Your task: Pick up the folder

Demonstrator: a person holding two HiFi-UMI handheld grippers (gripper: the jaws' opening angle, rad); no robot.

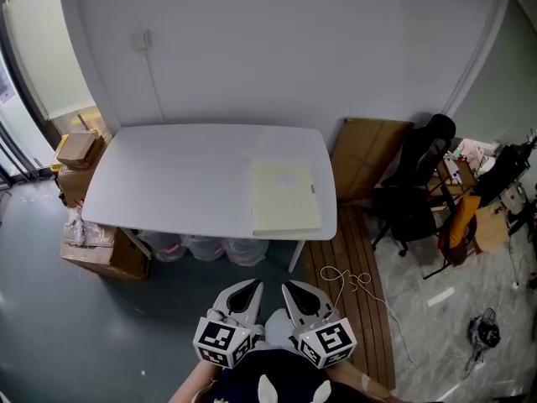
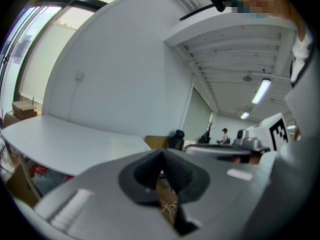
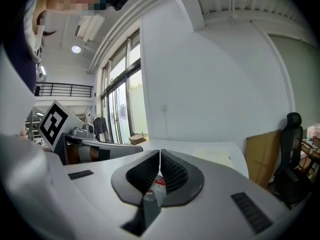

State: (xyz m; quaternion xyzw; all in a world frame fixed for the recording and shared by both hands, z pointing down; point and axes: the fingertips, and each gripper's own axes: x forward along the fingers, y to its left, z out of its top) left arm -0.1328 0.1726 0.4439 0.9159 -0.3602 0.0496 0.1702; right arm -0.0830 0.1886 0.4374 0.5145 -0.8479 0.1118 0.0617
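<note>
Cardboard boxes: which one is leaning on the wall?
The big flat one right of the table, beside the black chair. The other boxes sit at the table's left end.

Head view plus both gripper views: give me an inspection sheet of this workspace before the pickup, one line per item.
Surface: white table, only the folder on it.
Job's things: pale yellow folder lies flat at the table's right end, untouched.
Clutter: cardboard boxes by the table's left end; clear containers under it; flat cardboard leaning on the wall at right.
Grippers: left claw and right claw both shut, empty, side by side short of the table.
Cables: white cord loose on the wooden floor strip; wall cable runs down from an outlet.
Surroundings: white wall, black office chair, window at left.
</note>
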